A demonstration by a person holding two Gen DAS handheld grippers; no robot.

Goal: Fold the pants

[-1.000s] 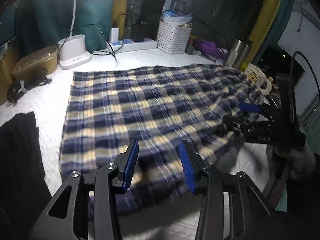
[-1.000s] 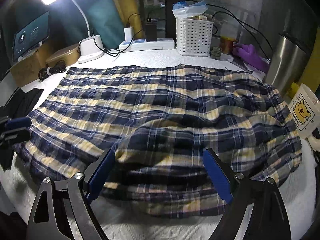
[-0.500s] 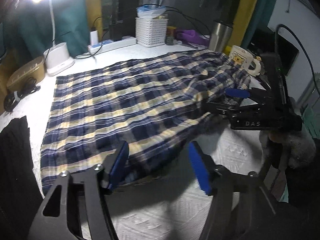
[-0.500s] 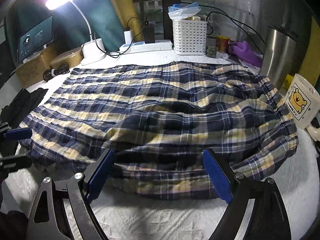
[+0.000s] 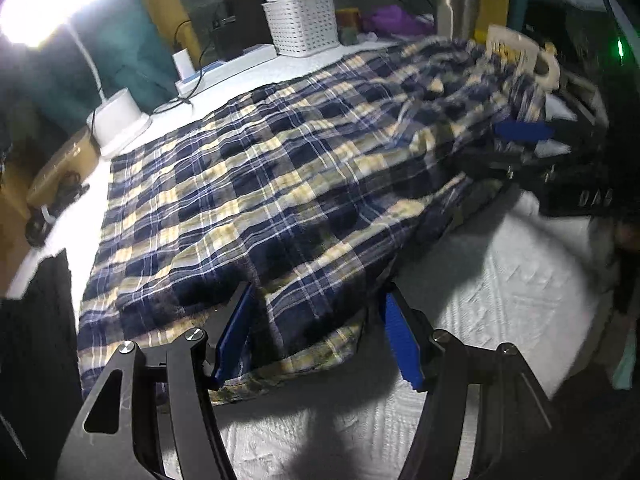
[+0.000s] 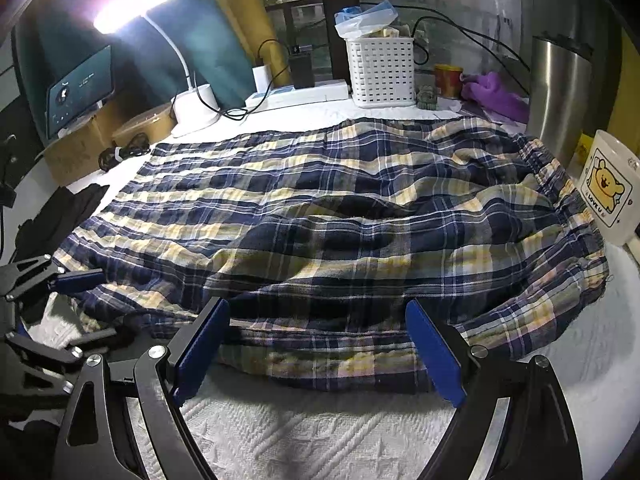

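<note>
Both tools have advanced to the near edge of the plaid pants (image 6: 328, 216) since the earlier frame.
The left tool (image 5: 320, 332) and right tool (image 6: 320, 344) are both spread open, gripping nothing, each straddling the near hem. The pants lie spread and rumpled on the white textured counter (image 6: 320, 432), with a bear-print mug (image 6: 610, 188) touching their right edge and a white basket (image 6: 380, 72) behind them.
</note>
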